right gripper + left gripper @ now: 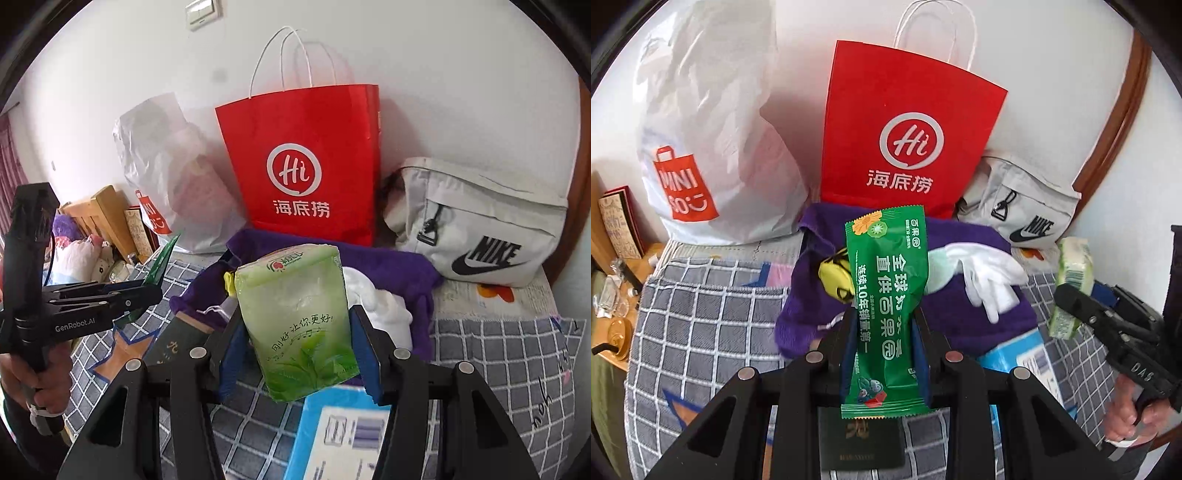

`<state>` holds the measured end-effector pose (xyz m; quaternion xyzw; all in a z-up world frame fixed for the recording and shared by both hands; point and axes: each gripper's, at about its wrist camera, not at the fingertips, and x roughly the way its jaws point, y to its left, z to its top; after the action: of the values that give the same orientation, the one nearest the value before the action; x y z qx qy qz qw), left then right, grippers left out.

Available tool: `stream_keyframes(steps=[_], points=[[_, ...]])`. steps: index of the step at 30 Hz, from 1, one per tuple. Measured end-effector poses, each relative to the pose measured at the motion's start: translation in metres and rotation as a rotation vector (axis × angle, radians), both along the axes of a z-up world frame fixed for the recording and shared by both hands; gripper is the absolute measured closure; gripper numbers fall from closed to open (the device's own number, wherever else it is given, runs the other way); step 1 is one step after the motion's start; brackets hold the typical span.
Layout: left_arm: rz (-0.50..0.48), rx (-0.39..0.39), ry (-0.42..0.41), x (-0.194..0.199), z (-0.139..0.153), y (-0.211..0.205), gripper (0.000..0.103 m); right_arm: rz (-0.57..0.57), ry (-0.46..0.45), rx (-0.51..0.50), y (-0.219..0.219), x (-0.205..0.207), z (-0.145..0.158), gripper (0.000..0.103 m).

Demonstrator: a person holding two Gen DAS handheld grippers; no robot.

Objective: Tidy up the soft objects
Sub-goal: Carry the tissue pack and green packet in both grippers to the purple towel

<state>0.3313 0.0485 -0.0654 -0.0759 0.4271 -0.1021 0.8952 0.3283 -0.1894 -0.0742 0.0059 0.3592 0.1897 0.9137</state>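
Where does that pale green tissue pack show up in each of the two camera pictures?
Left wrist view: the tissue pack sits at the far right edge, clamped in the right tool.
Right wrist view: the tissue pack fills the centre, held between the blue pads.
Shared landmark: the red paper bag stands against the wall behind it in both.
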Motion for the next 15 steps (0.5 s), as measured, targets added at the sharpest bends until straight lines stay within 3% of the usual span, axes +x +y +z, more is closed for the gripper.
stream_keyframes(steps=[7, 15], points=[[0.032, -0.033, 0.046, 0.031, -0.012, 0.008, 0.077, 0.024, 0.026, 0.001, 0.010, 0.035, -0.017, 0.049], [0.036, -0.016, 0.102, 0.061, -0.030, 0.004, 0.076, -0.004, 0.144, -0.037, 0.010, 0.074, -0.060, 0.049]])
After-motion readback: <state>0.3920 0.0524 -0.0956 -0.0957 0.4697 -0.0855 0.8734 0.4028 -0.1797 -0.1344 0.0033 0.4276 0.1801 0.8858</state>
